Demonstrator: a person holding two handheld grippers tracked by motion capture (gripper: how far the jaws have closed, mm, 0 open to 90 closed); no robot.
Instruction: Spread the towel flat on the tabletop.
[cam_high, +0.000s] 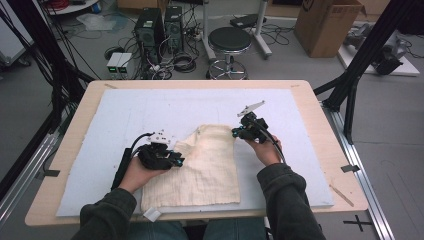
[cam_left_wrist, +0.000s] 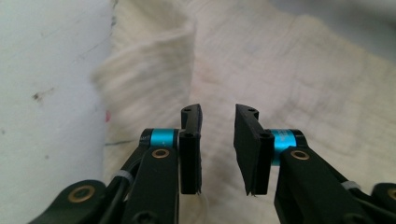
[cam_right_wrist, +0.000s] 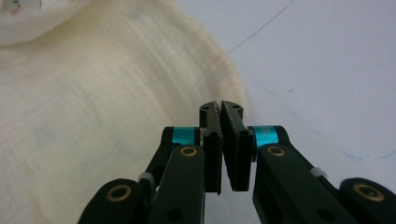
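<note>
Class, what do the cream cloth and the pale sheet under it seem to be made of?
Cloth: likely soft woven cotton gauze, matte; fine crinkled weave lines and a floppy fold show. Sheet: probably foam board or felt, matte pale blue, flat with small scuffs; hard to say which.

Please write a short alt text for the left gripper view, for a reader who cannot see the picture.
The left claw hovers open over a cream, crinkled cloth, with nothing between its two black jaws. To the left, the cloth's edge stands up in a fold beside the pale blue mat.
</note>
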